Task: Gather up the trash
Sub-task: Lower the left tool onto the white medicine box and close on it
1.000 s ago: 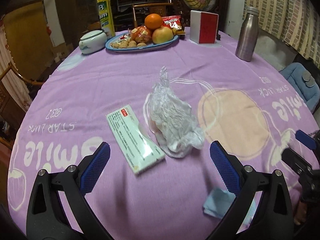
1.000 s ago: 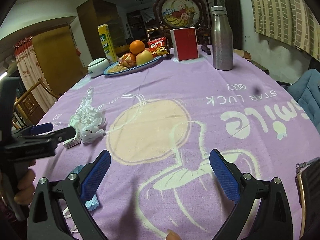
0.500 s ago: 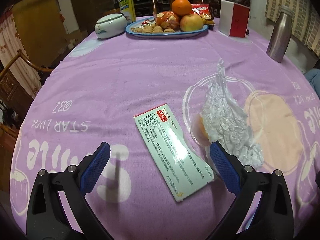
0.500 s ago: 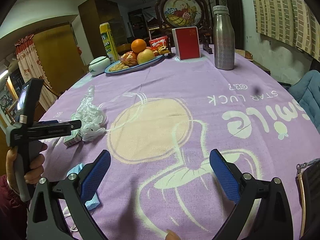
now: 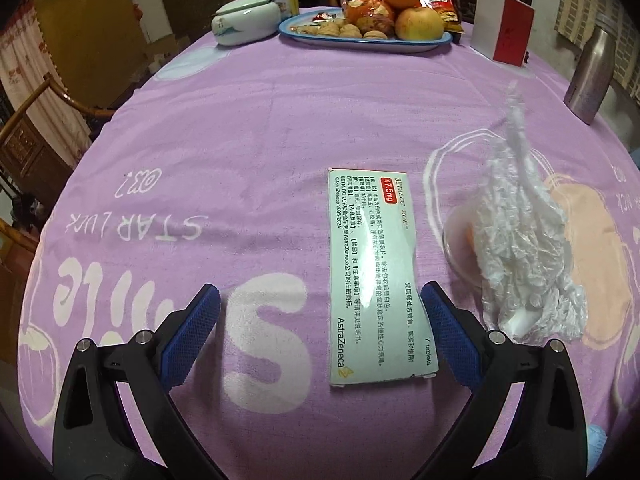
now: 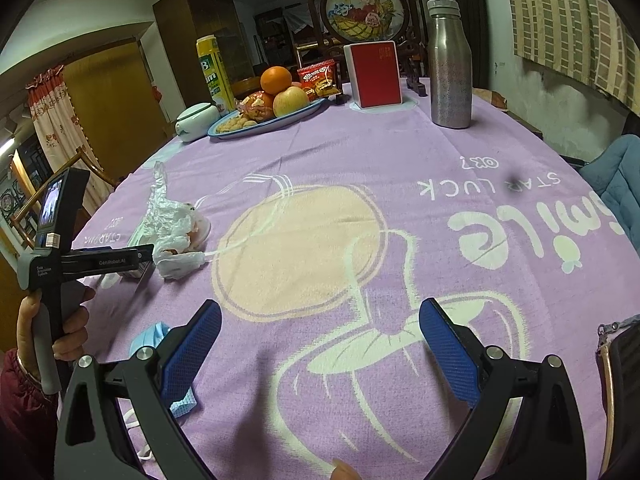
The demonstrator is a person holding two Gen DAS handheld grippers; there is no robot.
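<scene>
A flat pale-green medicine box [image 5: 374,276] lies on the purple tablecloth [image 5: 240,152]. My left gripper [image 5: 320,332] is open, low over the cloth, with the box's near end between its fingers toward the right one. A crumpled clear plastic bag [image 5: 520,240] over a small dish lies right of the box; it also shows in the right wrist view [image 6: 172,224]. A blue face mask [image 6: 160,344] lies by my right gripper's left finger. My right gripper [image 6: 320,344] is open and empty over the cloth. The left gripper shows from the side [image 6: 120,260], the box mostly hidden behind it.
At the far side stand a blue fruit plate [image 5: 368,36], a white lidded pot [image 5: 244,24], a yellow carton [image 6: 214,76], a red-and-white box [image 6: 374,74] and a steel bottle [image 6: 450,68]. A wooden chair [image 5: 44,120] stands left; a blue cushion [image 6: 620,176] right.
My left gripper has swung left and moved forward, so the medicine box now lies lengthwise between its fingers. The right gripper has hardly moved.
</scene>
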